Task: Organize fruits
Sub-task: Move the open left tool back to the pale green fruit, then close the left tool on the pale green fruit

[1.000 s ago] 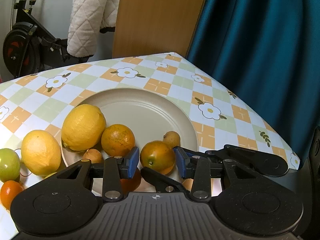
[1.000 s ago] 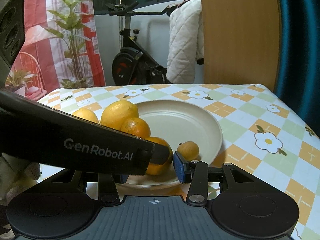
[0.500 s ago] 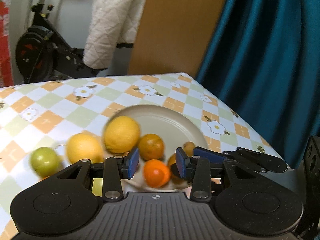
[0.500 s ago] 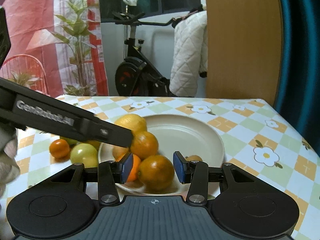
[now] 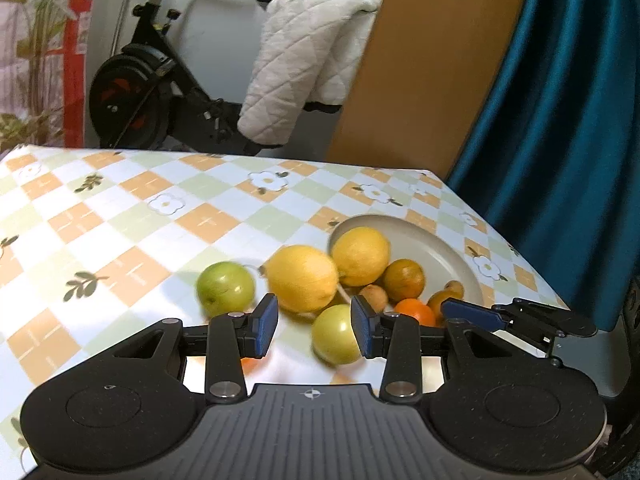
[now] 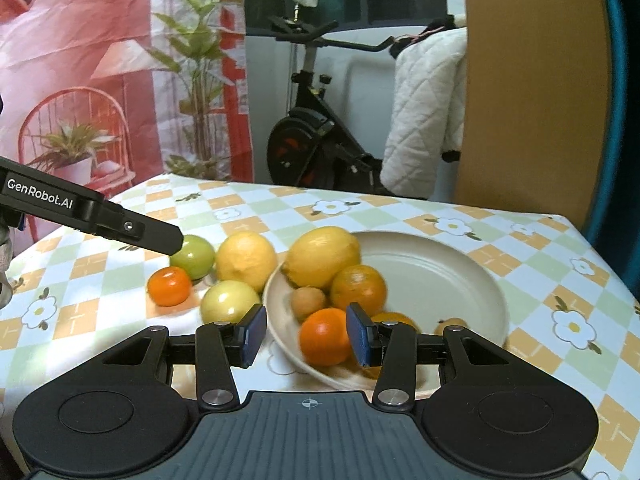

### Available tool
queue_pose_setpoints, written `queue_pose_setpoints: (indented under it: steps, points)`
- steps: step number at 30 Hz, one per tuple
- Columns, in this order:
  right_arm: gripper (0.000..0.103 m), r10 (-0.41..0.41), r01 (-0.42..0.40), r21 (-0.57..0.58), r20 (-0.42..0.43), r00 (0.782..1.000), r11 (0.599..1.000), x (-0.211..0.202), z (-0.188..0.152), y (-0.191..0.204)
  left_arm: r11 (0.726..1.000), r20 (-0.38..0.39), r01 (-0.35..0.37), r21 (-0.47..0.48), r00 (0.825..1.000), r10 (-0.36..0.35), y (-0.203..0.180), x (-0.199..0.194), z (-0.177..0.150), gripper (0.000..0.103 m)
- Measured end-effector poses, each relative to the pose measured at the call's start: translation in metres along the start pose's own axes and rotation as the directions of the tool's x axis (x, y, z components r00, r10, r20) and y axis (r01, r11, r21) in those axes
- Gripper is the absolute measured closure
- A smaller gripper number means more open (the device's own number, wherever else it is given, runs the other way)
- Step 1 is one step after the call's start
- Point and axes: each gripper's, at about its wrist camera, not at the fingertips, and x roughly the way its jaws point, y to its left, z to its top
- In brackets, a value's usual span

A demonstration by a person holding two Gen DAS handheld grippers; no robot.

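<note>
Both claws hang part-open and empty, left gripper (image 5: 313,326) over a green apple (image 5: 335,334), right gripper (image 6: 306,334) over the plate (image 6: 452,280).

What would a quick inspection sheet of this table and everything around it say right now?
Surface: table under a checked, flowered cloth.
Job's things: cream plate holding a lemon, a dull orange, a bright orange and small brown fruits. Off the plate on the cloth: second lemon, two green fruits, a tangerine.
Clutter: nothing seen.
Grippers: left gripper and right gripper both partly open, nothing clamped; fruit seen between the pads lies beyond them.
Cables: nothing seen.
Surroundings: exercise bike with a white quilted cloth draped on it, wooden panel, teal curtain, printed backdrop.
</note>
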Motion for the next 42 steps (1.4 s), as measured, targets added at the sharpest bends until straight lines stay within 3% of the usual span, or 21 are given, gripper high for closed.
queue_pose_setpoints:
  steps: [20,42]
  points:
    - [0.062,0.053,-0.062,-0.164,-0.057,0.997,0.985,0.020,-0.001,0.048,0.997,-0.018,0.074,-0.027,0.997,-0.075,0.009,0.015,-0.010,0.061]
    - [0.060,0.087,-0.097,-0.164,-0.071,0.994,0.982,0.041,0.000,0.051,0.991,-0.070,0.113,-0.076,0.991,-0.118,0.015,0.047,-0.009,0.060]
